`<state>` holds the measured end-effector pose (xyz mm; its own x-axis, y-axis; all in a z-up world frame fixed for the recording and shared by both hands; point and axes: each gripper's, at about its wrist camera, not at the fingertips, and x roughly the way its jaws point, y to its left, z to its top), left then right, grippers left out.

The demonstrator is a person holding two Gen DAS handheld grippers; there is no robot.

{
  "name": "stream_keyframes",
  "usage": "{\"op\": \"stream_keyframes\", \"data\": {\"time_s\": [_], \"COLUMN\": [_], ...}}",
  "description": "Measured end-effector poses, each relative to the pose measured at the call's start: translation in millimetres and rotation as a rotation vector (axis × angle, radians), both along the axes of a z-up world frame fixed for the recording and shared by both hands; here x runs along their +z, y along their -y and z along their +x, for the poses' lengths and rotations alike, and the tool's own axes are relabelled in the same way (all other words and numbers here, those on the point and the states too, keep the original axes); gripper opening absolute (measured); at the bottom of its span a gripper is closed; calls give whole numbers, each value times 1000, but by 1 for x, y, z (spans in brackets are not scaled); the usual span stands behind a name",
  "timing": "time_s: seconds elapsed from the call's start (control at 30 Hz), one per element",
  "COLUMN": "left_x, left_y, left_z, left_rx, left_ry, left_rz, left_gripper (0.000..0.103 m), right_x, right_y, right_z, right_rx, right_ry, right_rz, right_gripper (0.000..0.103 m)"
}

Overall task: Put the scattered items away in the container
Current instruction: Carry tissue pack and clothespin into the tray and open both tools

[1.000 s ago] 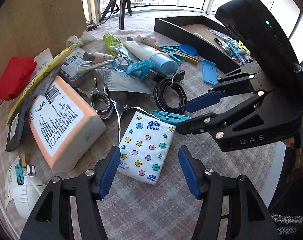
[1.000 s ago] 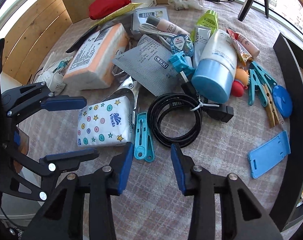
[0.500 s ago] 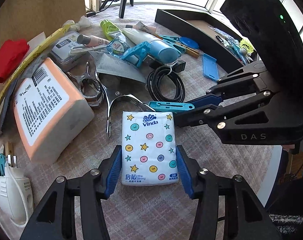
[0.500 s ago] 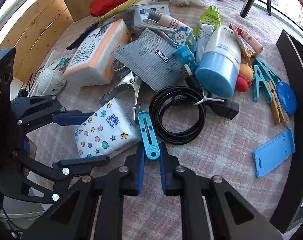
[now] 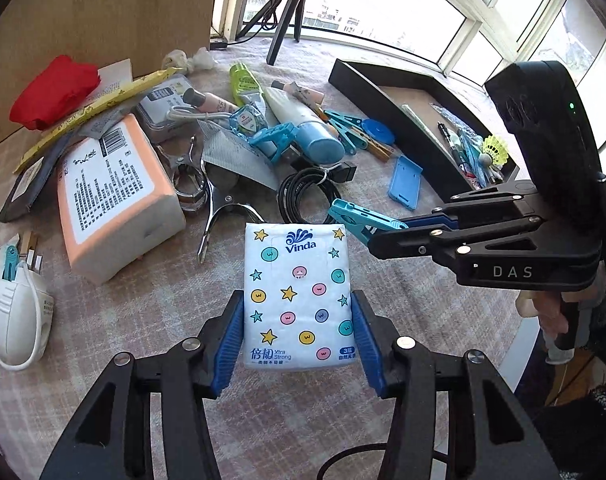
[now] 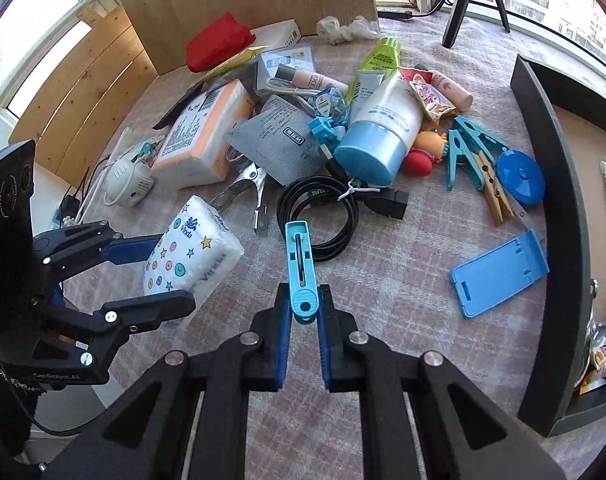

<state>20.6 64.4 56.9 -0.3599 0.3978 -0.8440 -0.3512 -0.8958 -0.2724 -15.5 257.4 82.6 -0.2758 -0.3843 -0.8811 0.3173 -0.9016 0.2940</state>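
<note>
Left gripper (image 5: 297, 332): jaws clamped on the two long edges of the tissue pack (image 5: 297, 296), a white Vinda pack printed with stars and coloured dots. The blue pads press against its lower half; the pack's top end projects forward beyond the fingertips. In the right wrist view the pack (image 6: 191, 252) sits tilted between the left gripper's fingers (image 6: 155, 272), with its underside clear of the checked tablecloth (image 6: 403, 276).

Right gripper (image 6: 305, 312): jaws nearly closed, having just been closing, and pinching the round end of the light-blue clothes peg (image 6: 301, 272). The peg stands out straight ahead from between the pads, its far tip over the edge of the coiled black cable (image 6: 319, 216). From the left wrist view the same peg (image 5: 361, 222) juts from the right gripper (image 5: 387, 234) just beyond the upper right corner of the tissue pack.

Container (image 6: 551, 216): black, low-walled, on the right edge of the table, well apart from both grippers. Pens, a packet and other small things already lie inside.

Scattered items on the cloth, beyond the grippers: orange-backed tissue brick (image 5: 115, 196), metal clip (image 5: 219, 200), grey sachet (image 6: 279, 140), blue-capped tube (image 6: 383, 128), blue phone stand (image 6: 499, 272), blue round case (image 6: 519, 178), loose pegs (image 6: 475, 160), white charger (image 5: 15, 316), red pouch (image 5: 55, 92).
</note>
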Motion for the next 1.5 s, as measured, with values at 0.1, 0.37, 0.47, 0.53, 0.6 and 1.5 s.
{"op": "stream_keyframes", "data": {"time_s": [0.1, 0.37, 0.47, 0.53, 0.6, 1.5], "left_x": [10, 32, 41, 46, 51, 73], "left_y": [-14, -87, -124, -148, -172, -265], "left_z": [-3, -32, -47, -58, -69, -128], "left_rx": [32, 62, 40, 23, 11, 31], "left_ry": [-15, -51, -77, -88, -106, -153], "left_rz": [12, 59, 55, 63, 56, 27], "left_gripper": [49, 49, 49, 49, 49, 62], "right_x": [16, 41, 46, 50, 54, 72], "right_y": [-26, -130, -171, -196, -217, -287], "right_z": [2, -2, -6, -12, -21, -70], "right_rx": [-49, -221, -277, -306, -326, -418], "right_ry": [-33, -93, -103, -114, -123, -206], "right_rz": [-9, -3, 7, 23, 41, 159], "right_gripper": [12, 12, 12, 12, 12, 78]}}
